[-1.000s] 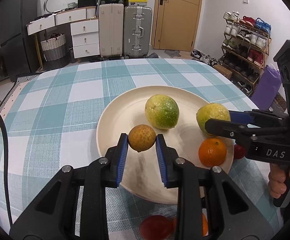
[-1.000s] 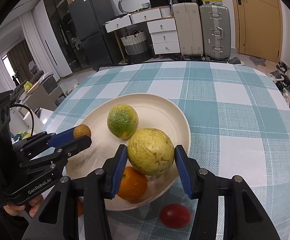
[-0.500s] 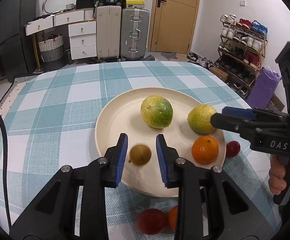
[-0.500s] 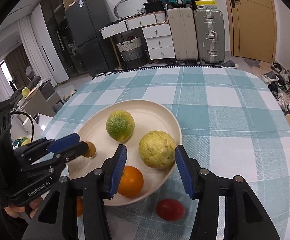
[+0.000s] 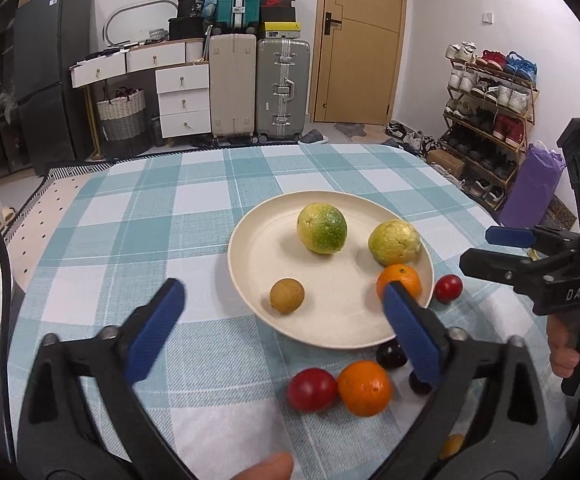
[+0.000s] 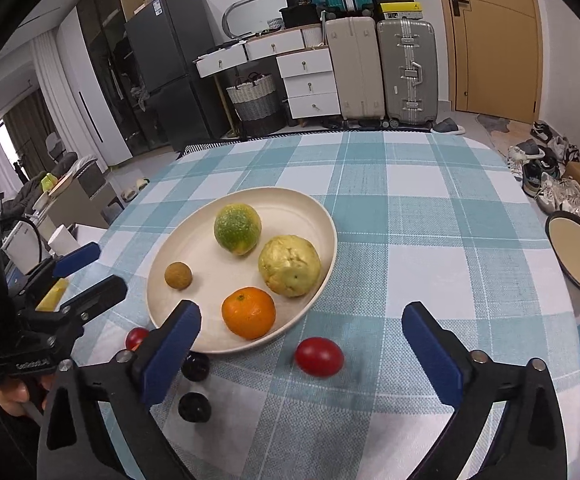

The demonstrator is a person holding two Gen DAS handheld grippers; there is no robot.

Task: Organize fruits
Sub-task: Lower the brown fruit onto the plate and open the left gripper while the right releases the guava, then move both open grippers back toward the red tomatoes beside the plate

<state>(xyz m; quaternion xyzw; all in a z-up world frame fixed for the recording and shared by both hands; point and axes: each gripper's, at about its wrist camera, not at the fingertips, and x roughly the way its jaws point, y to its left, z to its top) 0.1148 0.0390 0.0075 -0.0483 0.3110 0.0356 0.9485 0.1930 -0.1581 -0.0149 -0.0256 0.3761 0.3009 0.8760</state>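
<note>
Both grippers' blue-padded fingers (image 5: 152,330) have just sprung apart, empty; I hold the left gripper (image 5: 286,330) and right gripper (image 6: 304,350) over loose red tomatoes (image 6: 319,357), which I'd pinch gently, beside the round cream plate (image 6: 178,248) of citrus.

Cream plate (image 6: 322,216) on teal-and-white checked cloth (image 6: 430,216); orange mandarin (image 6: 248,312), red tomato (image 6: 319,357), blue-padded black tool (image 6: 298,344).

Counter (image 6: 430,216): woven checked cloth, matt. Plate (image 6: 322,216): cream, matt, faintly speckled. Yellow fruit (image 6: 289,266): rough, dimpled skin. Orange (image 6: 248,312): pebbled, slight sheen. Red fruit (image 6: 319,357): smooth, glossy. Left claw (image 5: 282,328): matt black plastic with blue pads (image 5: 156,330).
</note>
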